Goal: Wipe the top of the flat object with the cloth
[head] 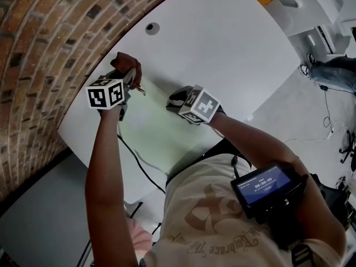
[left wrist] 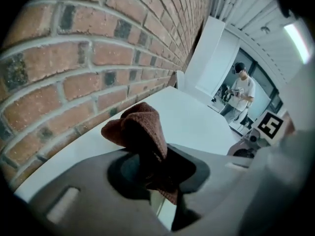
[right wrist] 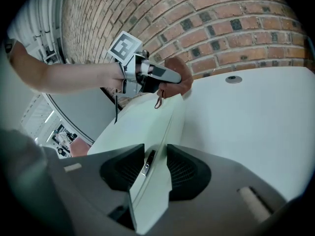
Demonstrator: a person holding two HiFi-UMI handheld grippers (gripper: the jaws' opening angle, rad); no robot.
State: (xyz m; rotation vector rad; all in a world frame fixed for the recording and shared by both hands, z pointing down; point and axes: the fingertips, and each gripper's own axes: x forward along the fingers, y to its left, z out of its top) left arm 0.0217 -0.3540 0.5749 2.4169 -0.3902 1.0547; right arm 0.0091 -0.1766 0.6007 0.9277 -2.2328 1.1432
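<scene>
With right tool (right wrist: pixel 149 168) clamped on the flat object's (right wrist: pixel 147 127) edge and left tool (left wrist: pixel 157 181) squeezing the cloth (left wrist: pixel 140 132), careful: push hard at the far end and likely lever it loose.

A brick wall (head: pixel 44 49) borders the white table (head: pixel 222 49), which has a round grommet (head: pixel 152 28).

Left tool (head: pixel 131 78) and right tool (head: pixel 177 99), both clamped.
</scene>
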